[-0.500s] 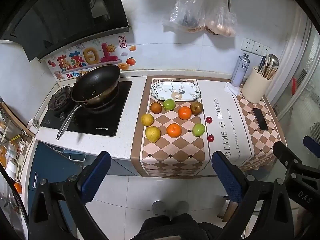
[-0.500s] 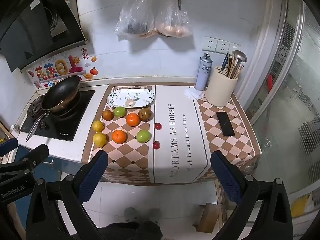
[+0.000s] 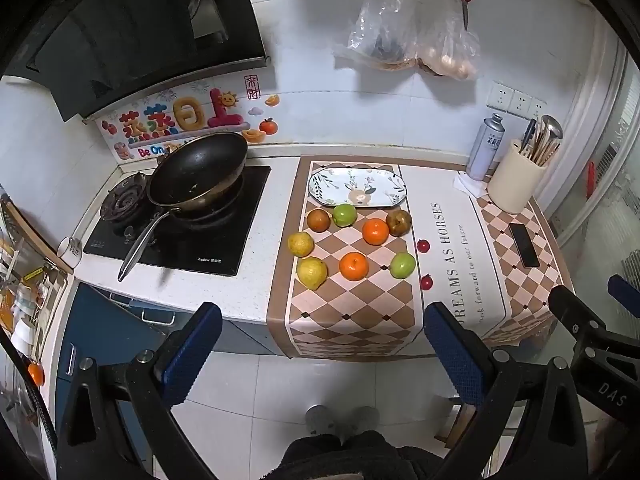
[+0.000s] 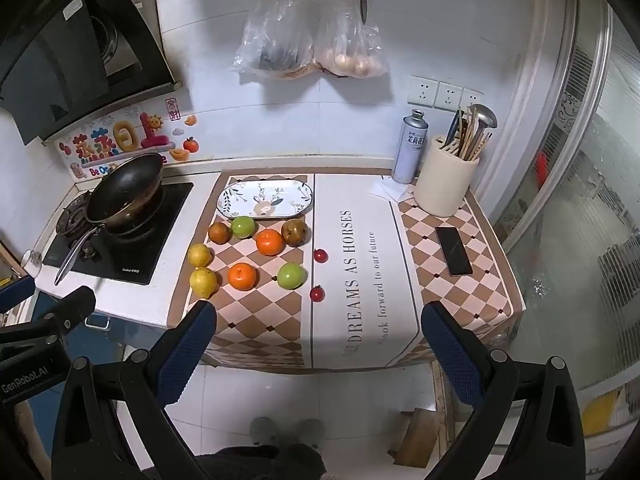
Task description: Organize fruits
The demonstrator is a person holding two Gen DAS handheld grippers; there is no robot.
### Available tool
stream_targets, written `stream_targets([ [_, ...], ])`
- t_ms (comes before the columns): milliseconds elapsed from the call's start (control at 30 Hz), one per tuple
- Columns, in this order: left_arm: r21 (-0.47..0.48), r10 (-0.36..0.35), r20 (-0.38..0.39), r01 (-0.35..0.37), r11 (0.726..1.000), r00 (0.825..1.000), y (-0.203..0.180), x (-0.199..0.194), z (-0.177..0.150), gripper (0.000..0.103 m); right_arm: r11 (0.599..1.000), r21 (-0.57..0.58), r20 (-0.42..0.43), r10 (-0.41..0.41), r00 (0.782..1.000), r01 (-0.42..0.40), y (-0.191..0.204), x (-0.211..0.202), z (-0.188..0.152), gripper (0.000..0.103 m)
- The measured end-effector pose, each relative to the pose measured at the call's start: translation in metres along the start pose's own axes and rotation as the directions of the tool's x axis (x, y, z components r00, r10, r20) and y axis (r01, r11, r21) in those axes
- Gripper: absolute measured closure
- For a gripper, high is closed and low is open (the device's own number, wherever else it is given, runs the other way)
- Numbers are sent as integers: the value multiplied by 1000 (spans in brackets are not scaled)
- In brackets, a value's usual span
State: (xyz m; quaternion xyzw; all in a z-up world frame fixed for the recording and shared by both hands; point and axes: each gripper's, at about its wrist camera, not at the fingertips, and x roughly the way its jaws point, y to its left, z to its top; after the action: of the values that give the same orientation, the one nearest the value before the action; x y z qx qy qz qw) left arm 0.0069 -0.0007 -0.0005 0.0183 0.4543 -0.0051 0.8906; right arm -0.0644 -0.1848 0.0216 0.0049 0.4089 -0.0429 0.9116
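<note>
Several fruits lie on the checkered cloth (image 3: 352,320): two oranges (image 3: 353,266), two green apples (image 3: 403,265), two yellow lemons (image 3: 311,272), two brown pears (image 3: 399,222) and two small red cherry tomatoes (image 3: 427,282). An empty oval patterned plate (image 3: 358,187) sits behind them. In the right wrist view the plate (image 4: 264,199) and the oranges (image 4: 241,276) show too. My left gripper (image 3: 322,354) is open and empty, held back off the counter above the floor. My right gripper (image 4: 316,344) is open and empty, also short of the counter edge.
A black wok (image 3: 198,168) sits on the stove at left. A utensil holder (image 3: 516,182), a spray can (image 3: 486,148) and a phone (image 3: 524,245) are at the right. Bags (image 3: 404,40) and scissors hang on the wall. A glass door (image 4: 580,200) is at right.
Both grippers have moved slightly closer to the counter; the fruits and plate have not moved.
</note>
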Motion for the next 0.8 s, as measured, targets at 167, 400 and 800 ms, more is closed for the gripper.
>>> stream_targets([
  [167,-1,-1,7,1,1000,1000,13,-7,1,0,1000,-1,0,2,1000,-2,2,1,-2,0],
  [400,-3,3,10,-3,1000,1000,17,-6,3,0,1000,2,-8,14,1000,-14,5,4,1,0],
  [800,-8,9,13,-9,1000,1000,19,-4,-1,0,999,10,-8,33,999,-33,4,5,-1,0],
])
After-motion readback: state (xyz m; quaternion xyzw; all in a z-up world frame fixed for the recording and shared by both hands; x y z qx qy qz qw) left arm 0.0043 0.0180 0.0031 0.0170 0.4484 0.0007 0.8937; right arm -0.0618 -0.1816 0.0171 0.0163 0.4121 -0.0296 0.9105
